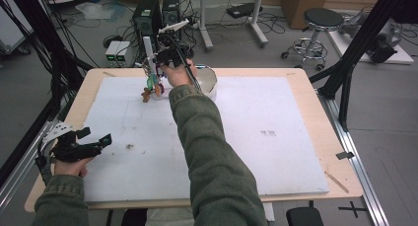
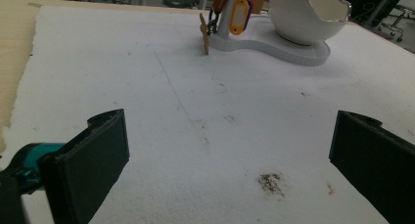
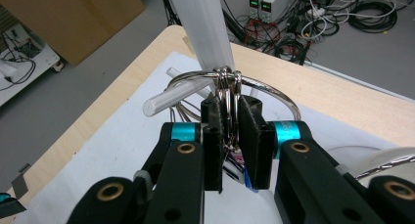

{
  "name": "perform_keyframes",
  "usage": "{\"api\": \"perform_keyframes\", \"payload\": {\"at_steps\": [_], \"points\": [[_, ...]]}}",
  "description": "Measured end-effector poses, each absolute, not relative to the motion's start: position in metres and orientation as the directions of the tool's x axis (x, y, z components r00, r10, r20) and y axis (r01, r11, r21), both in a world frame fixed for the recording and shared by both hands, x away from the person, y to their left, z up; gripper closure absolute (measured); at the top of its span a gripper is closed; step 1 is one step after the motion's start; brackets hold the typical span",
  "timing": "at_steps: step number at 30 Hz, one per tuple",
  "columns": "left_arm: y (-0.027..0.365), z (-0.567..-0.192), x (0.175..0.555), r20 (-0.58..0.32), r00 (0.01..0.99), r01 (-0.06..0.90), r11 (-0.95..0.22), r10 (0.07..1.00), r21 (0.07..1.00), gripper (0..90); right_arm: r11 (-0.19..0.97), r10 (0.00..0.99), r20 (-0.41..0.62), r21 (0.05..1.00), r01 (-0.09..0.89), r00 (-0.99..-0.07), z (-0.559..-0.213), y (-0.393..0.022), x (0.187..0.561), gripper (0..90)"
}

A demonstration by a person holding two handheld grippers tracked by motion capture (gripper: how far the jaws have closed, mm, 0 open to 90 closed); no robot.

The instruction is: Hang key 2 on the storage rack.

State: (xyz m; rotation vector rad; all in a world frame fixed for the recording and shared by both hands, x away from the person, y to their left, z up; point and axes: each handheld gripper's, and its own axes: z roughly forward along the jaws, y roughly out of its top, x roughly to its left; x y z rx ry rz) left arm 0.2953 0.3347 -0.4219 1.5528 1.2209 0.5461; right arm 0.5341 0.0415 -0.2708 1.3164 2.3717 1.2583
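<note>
keyrings (image 3: 228,87) pinched by right gripper (image 3: 229,136) at stand (image 3: 205,23); left gripper (image 2: 230,160) gapes over bare mat (image 2: 147,111).

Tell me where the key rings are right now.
Far centre-left of the table, pinched between the right gripper pads: the key rings hang at the white stand.

A light wooden table (image 1: 325,137) stands on a grey floor (image 1: 389,127), topped by a white foam sheet (image 1: 256,137). Beyond its far edge sit two dark computer towers (image 1: 156,14) amid tangled black cables (image 1: 231,31). A round black stool (image 1: 321,23) on castors stands at the far right, with cardboard boxes (image 1: 308,1) behind it. Black frame struts (image 1: 362,38) rise on both sides.
</note>
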Motion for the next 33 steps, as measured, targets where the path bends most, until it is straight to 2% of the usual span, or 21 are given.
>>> {"api": "perform_keyframes", "payload": {"at_steps": [8, 13, 17, 23, 25, 27, 29, 33], "points": [[0.336, -0.422, 0.295, -0.236, 0.375, 0.423, 0.061, 0.897, 0.904, 1.7, 0.238, 0.752, 0.284, 0.725, 0.647, -0.595, -0.273, 0.035, 0.540, 76.5], [0.334, -0.422, 0.295, -0.233, 0.378, 0.424, 0.056, 0.896, 0.904, 1.7, 0.224, 0.759, 0.288, 0.726, 0.650, -0.584, -0.267, 0.027, 0.538, 46.0], [0.334, -0.421, 0.294, -0.229, 0.377, 0.423, 0.054, 0.897, 0.905, 1.7, 0.196, 0.791, 0.280, 0.726, 0.659, -0.544, -0.263, 0.017, 0.535, 30.2], [0.334, -0.422, 0.295, -0.230, 0.377, 0.425, 0.052, 0.897, 0.903, 1.7, 0.150, 0.807, 0.291, 0.740, 0.656, -0.514, -0.263, -0.003, 0.530, 18.2], [0.334, -0.422, 0.295, -0.225, 0.378, 0.426, 0.048, 0.898, 0.903, 1.7, 0.145, 0.808, 0.294, 0.740, 0.657, -0.510, -0.265, -0.010, 0.529, 11.1], [0.332, -0.422, 0.295, -0.222, 0.380, 0.428, 0.042, 0.898, 0.903, 1.7, 0.151, 0.806, 0.295, 0.736, 0.660, -0.513, -0.266, -0.017, 0.528, 9.1], [0.331, -0.422, 0.296, -0.218, 0.382, 0.427, 0.038, 0.898, 0.903, 1.7, 0.155, 0.808, 0.288, 0.737, 0.657, -0.514, -0.266, -0.022, 0.526, 0.6], [0.329, -0.422, 0.296, -0.215, 0.387, 0.429, 0.031, 0.897, 0.903, 1.7, 0.193, 0.798, 0.271, 0.731, 0.654, -0.538, -0.266, -0.033, 0.522, 0.6]]}}
